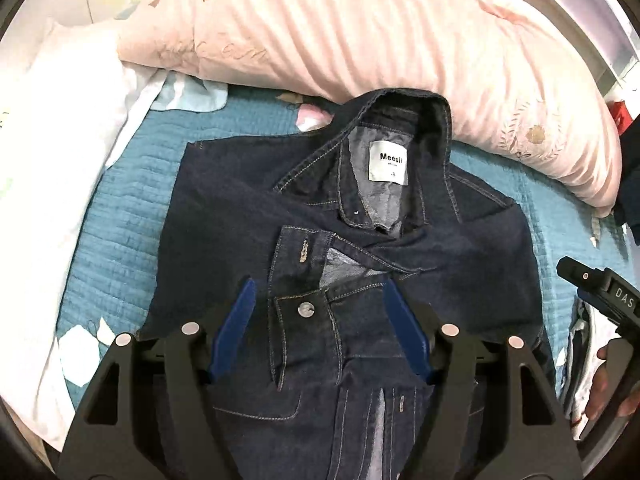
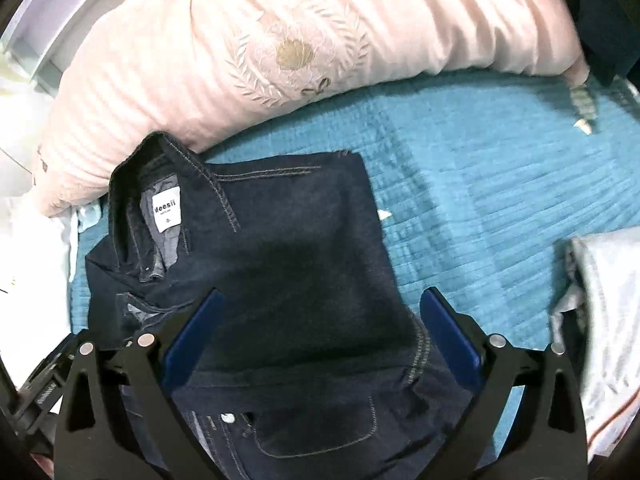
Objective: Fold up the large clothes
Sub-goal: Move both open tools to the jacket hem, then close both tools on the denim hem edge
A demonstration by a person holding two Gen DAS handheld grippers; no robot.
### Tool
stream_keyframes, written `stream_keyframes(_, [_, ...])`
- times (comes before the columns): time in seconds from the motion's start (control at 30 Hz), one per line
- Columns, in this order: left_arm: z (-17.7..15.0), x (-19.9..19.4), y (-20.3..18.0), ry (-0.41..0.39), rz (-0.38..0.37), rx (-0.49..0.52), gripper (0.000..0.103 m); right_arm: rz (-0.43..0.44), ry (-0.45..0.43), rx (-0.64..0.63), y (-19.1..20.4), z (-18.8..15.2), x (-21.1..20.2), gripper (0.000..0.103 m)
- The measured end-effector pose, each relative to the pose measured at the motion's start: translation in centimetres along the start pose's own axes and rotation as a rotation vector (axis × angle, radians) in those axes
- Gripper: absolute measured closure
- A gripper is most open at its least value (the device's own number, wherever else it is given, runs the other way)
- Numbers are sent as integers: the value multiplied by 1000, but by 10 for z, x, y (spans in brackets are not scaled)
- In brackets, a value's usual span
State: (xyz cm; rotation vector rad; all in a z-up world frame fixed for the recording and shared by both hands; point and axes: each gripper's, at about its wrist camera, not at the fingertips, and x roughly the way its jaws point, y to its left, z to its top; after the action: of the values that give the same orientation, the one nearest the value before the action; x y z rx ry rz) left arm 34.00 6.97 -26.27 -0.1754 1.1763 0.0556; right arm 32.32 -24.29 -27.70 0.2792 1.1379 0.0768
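Jacket lay on bed just below pink pillow, collar toward pillow, sleeves folded in across front. Left gripper fingers wide, empty above jacket. Right gripper fingers wide, empty. Judged remaining: fold hem toward pillow.

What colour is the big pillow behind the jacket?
The pillow is pale pink with faint stripes, clearest in the right wrist view.

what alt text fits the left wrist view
A dark denim jacket lies partly folded on a teal quilt, white neck label up, with the left claw open above its buttoned front. A pink pillow lies behind.
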Motion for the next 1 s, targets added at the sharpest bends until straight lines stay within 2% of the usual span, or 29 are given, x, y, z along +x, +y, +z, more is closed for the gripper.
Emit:
stream_keyframes(0.37, [20,11,16,11,65,35,33,-50,-10,-32,11,18,15,8])
stream_keyframes(0.5, [34,23,29,36,70,15,31,-68,2,-29,9,31,23,8])
stream_keyframes(1.0, [87,81,81,102,114,-52,31,-38,82,43,-9,93,71,8])
